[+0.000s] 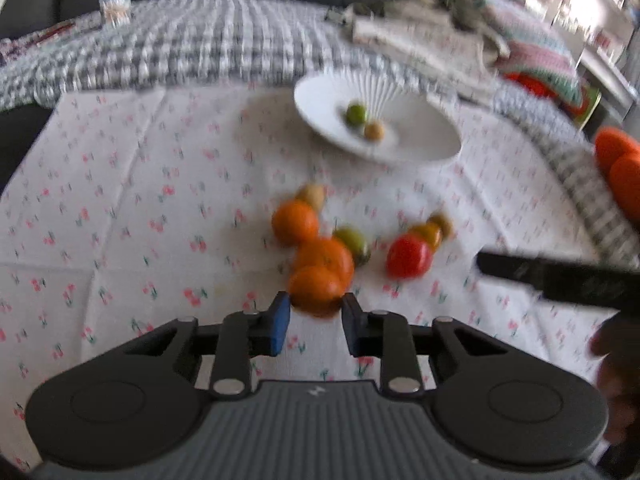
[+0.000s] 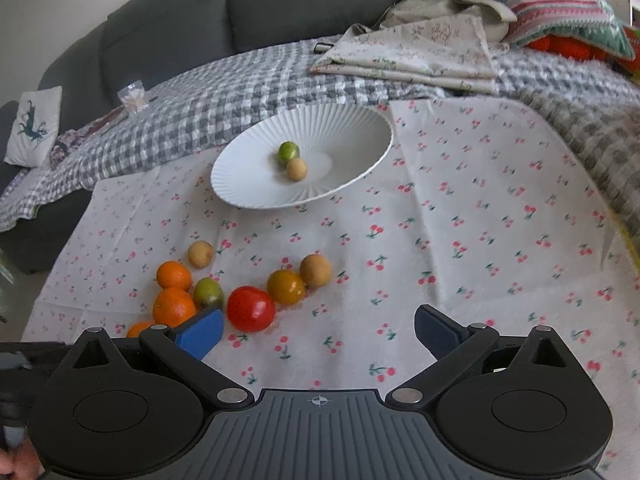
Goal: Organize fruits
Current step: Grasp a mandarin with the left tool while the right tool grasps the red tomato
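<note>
A white ribbed bowl (image 2: 352, 136) on the cherry-print cloth holds a green lime (image 2: 288, 151) and a small tan fruit (image 2: 296, 169). Loose fruit lies in front: oranges (image 2: 173, 306), a green fruit (image 2: 208, 293), a red tomato (image 2: 251, 308), a yellow-orange fruit (image 2: 285, 287) and tan fruits (image 2: 315, 270). My left gripper (image 1: 314, 312) has its jaws closed against the nearest orange (image 1: 314, 290). The bowl (image 1: 420, 140) shows beyond it, blurred. My right gripper (image 2: 318, 330) is open and empty, just right of the tomato.
A grey checked blanket (image 2: 224, 96) covers the sofa behind the cloth. Folded floral fabric (image 2: 416, 52) and a striped cushion (image 2: 560, 8) lie at the back right. A small clear container (image 2: 134, 96) stands at the back left. The right gripper's arm (image 1: 560, 276) crosses the left view's right side.
</note>
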Action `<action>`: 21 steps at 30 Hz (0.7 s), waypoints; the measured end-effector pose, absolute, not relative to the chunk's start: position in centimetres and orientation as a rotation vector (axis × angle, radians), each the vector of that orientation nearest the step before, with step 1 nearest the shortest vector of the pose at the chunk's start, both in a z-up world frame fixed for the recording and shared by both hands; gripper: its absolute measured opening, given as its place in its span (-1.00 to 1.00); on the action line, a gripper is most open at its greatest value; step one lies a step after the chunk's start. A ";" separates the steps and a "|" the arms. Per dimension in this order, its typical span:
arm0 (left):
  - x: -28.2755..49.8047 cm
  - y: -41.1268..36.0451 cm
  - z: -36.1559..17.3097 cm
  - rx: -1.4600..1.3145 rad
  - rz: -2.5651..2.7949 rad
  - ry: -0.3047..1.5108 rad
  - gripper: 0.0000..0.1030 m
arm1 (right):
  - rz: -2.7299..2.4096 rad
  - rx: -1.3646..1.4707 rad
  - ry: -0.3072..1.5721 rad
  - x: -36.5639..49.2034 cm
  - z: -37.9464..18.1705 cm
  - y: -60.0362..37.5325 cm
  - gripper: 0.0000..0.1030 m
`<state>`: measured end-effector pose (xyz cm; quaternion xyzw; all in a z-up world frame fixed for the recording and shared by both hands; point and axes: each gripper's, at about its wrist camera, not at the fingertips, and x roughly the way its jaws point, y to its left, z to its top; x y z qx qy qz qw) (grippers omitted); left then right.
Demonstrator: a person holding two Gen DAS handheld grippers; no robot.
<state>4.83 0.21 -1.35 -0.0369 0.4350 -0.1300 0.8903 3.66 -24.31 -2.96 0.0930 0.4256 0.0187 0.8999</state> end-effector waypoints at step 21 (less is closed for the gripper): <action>6.0 -1.8 -4.8 0.027 -0.252 1.012 -0.38 | 0.030 0.227 0.901 5.6 -5.8 -22.4 0.96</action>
